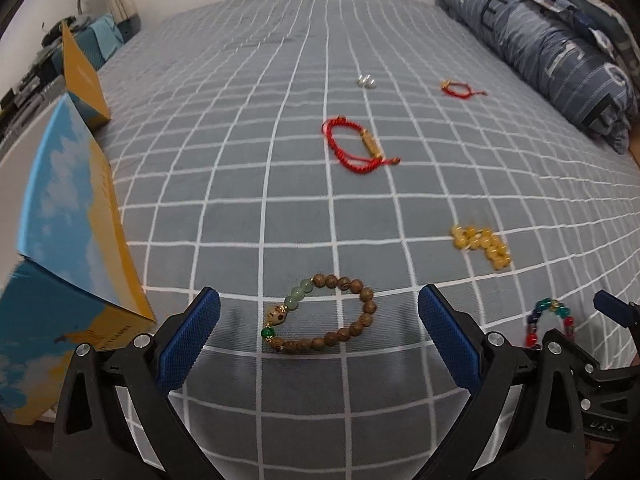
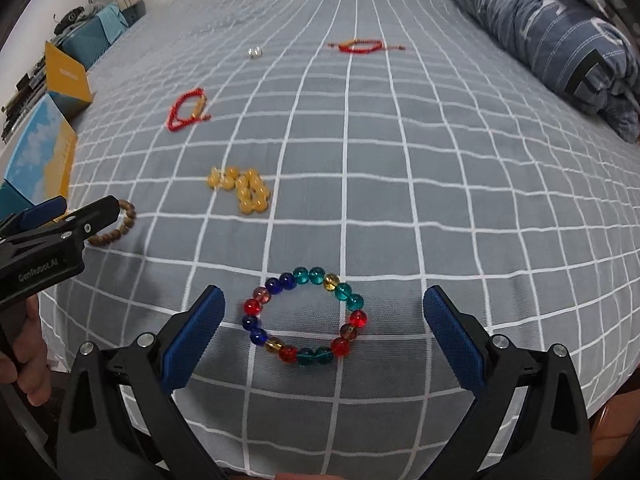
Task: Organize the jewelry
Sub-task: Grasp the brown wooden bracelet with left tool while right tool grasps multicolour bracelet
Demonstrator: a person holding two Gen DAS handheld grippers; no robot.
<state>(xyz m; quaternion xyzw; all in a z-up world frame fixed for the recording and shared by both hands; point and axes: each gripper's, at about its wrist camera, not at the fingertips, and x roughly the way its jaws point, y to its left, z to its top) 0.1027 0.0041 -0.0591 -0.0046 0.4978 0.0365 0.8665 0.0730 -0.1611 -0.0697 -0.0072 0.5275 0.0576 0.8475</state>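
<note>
A brown wooden bead bracelet point(image 1: 326, 314) with green beads lies on the bed between the spread fingers of my left gripper point(image 1: 318, 304), which is open. A multicoloured glass bead bracelet point(image 2: 306, 316) lies between the fingers of my right gripper point(image 2: 324, 300), also open. Farther out lie a yellow bead bracelet point(image 1: 482, 245) point(image 2: 242, 192), a red cord bracelet with a gold tube point(image 1: 356, 145) point(image 2: 187, 110), a smaller red cord bracelet point(image 1: 460, 89) point(image 2: 360, 45) and small silver pieces point(image 1: 366, 81) point(image 2: 254, 52). An open blue and yellow box point(image 1: 68, 216) point(image 2: 42, 156) sits at the left.
The bed has a grey sheet with a white grid point(image 2: 400, 180). A folded blue quilt point(image 1: 540, 40) point(image 2: 540, 20) lies along the right side. A cluttered teal cabinet point(image 2: 88, 32) stands beyond the bed's left edge. A hand point(image 2: 28, 364) holds the left gripper.
</note>
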